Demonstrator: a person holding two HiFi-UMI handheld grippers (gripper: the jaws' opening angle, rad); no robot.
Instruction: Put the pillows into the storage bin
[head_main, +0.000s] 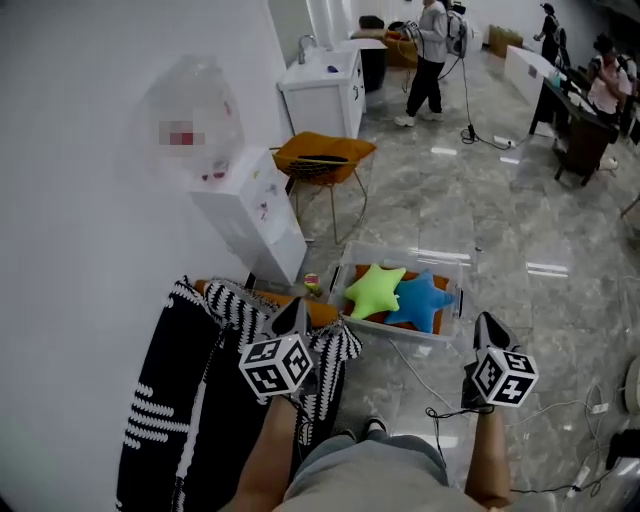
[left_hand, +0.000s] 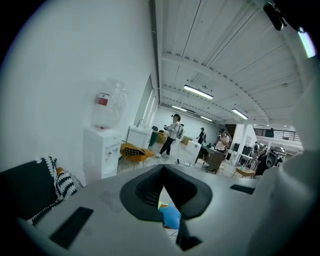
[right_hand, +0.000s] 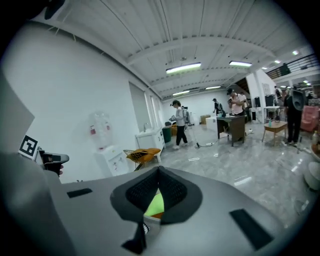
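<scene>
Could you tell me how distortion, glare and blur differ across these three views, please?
Head view: mild wide-angle bend, bright glare streaks on the glossy floor, a mosaic patch over the dispenser bottle. Left gripper view and right gripper view: strong fisheye, black corners, ceiling lights blown out.

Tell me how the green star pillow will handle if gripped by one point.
The green star pillow looks plush and rounded, so it will probably squash and flop from a held arm. It likely weighs little for its bulk. It lies against the blue star pillow in the storage bin, so lifting it may nudge that one.
</scene>
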